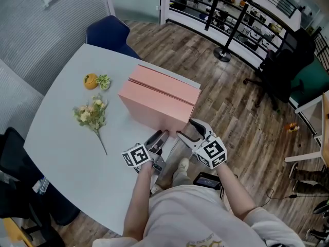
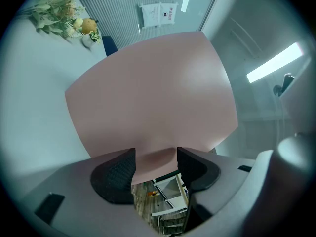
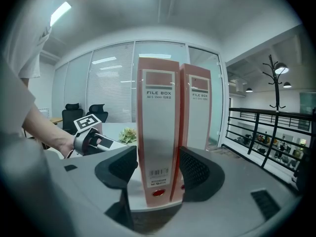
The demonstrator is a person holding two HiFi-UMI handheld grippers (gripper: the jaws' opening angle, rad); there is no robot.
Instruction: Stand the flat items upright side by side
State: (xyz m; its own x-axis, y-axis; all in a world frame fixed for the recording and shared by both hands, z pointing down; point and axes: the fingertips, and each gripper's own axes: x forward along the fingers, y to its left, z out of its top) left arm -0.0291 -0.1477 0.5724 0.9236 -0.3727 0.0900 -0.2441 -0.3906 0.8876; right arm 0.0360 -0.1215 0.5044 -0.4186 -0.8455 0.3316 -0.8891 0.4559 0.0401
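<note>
File boxes (image 1: 157,94), two in pink, are found standing upright side by side, broad faces together, at the near corner of the table (image 1: 61,153). Their spines lie close to the table edge. The arrangement asked for is judged to be in place, so the step in hand is taken to be letting go and drawing clear.

Left gripper (image 1: 160,136): the jaws are set wide apart and nothing is clamped. The broad side of the nearer box (image 2: 148,93) stands just ahead of them. Whether the tips touch that side cannot be told.

Right gripper (image 1: 188,128): the jaws are likewise wide apart and empty. The spine (image 3: 157,127) of the nearer box is lined up with the gap. The farther box (image 3: 200,107) is seen beyond the right-hand jaw. No pad is seen pressing on either box.

Recommendations:
- Both sets of jaws should be left wide and drawn straight back along the line they point, so that no pad drags on a box.
- The left gripper should be taken squarely away from the broad side, since a sideways brush is judged able to tip the pair.
- No pull toward the table edge should be applied at the spines, as little margin is seen there.
- The flowers (image 1: 92,115) lie well apart and are judged no hindrance.
</note>
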